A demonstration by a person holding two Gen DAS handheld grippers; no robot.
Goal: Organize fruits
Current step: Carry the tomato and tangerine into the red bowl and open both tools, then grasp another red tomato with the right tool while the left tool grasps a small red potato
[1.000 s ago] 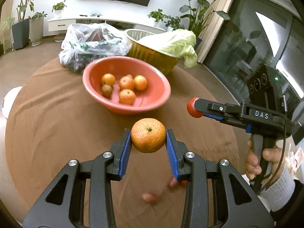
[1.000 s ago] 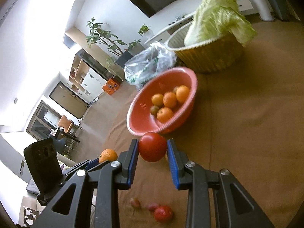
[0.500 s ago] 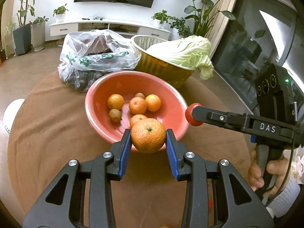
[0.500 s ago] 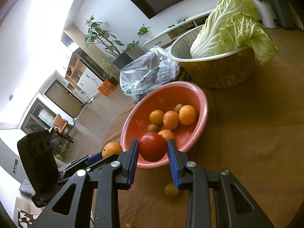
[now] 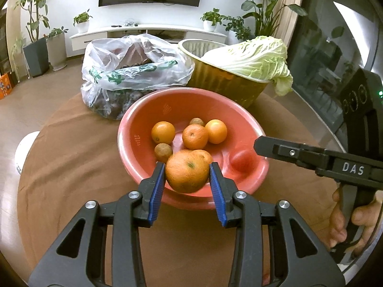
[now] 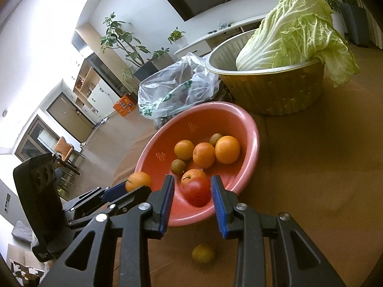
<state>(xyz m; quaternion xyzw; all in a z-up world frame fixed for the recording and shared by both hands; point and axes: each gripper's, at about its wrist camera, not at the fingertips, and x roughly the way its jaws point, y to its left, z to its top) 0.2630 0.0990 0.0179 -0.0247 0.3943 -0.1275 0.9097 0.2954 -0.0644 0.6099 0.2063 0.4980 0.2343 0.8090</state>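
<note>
The left gripper looks clamped on a mandarin at the pink bowl's near rim. The right gripper's fingers stand apart around a tomato that seems free inside the bowl. Six fruits already lie there. A yellowish fruit waits on the table just outside the bowl. The plastic bag's dark contents behind the bowl are hard to make out.

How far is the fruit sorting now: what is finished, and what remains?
Done: several oranges and a tomato lie in the pink bowl, and the right claw is open around the tomato. In hand: the left claw grips a large orange over the bowl's near rim. Left: release it, then probably fetch the yellowish fruit on the table.
</note>
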